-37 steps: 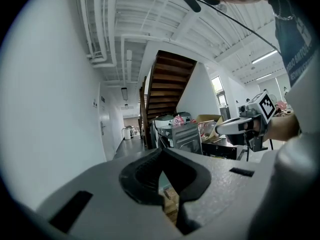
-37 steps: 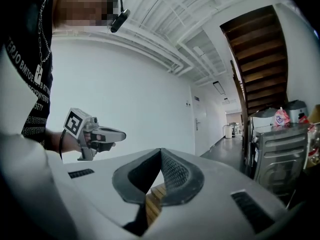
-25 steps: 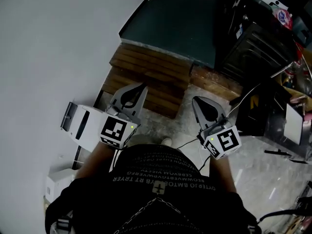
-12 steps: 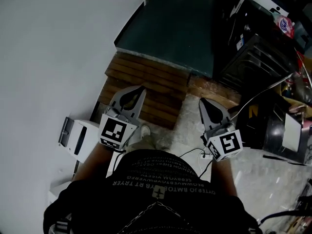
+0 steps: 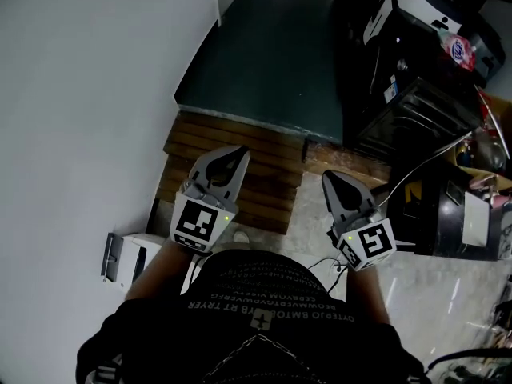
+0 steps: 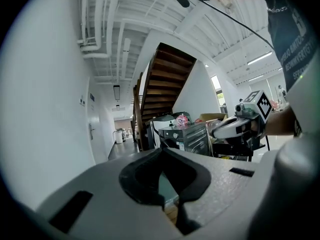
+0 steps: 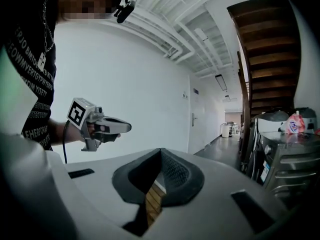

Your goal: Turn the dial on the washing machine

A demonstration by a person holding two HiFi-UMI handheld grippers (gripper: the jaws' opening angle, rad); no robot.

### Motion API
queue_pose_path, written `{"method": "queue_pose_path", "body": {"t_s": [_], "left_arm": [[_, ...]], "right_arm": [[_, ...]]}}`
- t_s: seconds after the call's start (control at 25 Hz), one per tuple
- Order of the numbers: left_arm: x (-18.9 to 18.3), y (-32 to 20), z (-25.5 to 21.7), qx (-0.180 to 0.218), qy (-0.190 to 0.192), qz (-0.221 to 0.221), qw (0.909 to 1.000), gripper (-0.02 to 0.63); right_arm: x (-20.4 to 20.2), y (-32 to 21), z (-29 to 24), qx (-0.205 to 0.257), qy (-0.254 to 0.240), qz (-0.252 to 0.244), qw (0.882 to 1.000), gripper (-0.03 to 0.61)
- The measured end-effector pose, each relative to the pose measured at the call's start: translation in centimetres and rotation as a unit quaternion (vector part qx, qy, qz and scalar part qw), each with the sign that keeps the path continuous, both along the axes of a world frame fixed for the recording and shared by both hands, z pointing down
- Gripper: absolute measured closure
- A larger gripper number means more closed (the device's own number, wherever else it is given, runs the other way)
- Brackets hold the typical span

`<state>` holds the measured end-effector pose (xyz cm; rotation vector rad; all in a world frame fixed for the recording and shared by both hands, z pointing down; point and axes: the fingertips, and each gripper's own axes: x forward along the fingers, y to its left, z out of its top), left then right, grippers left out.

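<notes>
A row of dark front-loading machines (image 5: 408,102) stands at the right of the head view, an arm's length or more ahead of both grippers. The left gripper view shows the same grey machine front (image 6: 187,134), with a small round knob on its panel. From the right gripper view the machines (image 7: 282,156) fill the right edge. My left gripper (image 5: 230,160) and right gripper (image 5: 330,181) are held side by side at waist height, both shut and empty. In its own view each pair of jaws meets at the tip, the left gripper (image 6: 161,151) and the right gripper (image 7: 161,151).
A wooden slat platform (image 5: 240,154) lies just ahead of the grippers, with dark green floor (image 5: 272,46) beyond. A white wall (image 5: 80,94) runs along the left, a white box (image 5: 128,258) at its foot. A pink-labelled bottle (image 5: 458,50) sits on the machines. A staircase (image 6: 162,79) rises behind.
The person has stepped forward: the wooden platform and white box have slid down and back in the head view. Both grippers stay shut and level, carried forward together.
</notes>
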<state>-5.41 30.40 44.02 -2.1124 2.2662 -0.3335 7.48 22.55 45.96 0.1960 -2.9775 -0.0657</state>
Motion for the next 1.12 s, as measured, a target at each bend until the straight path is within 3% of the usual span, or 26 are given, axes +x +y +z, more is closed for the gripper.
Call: {"method": "queue_pose_path", "body": {"t_s": [0.4,0.72,1.12], "left_arm": [[-8.0,0.7,1.4,0.006,0.030,0.025,0.9992,0.611],[-7.6,0.0,2.4,0.015,0.039,0.066,0.9969,0.611],[-8.5,-1.8,3.1,-0.002,0.029,0.067,0.9974,0.611]], "right_arm": [[-6.6,0.8,-0.9,0.019,0.008,0.038,0.999,0.583],[-6.3,1.5,0.0,0.016,0.027,0.065,0.997,0.583],[-6.7,-1.8,0.2,0.011,0.017,0.081,0.997,0.583]]}}
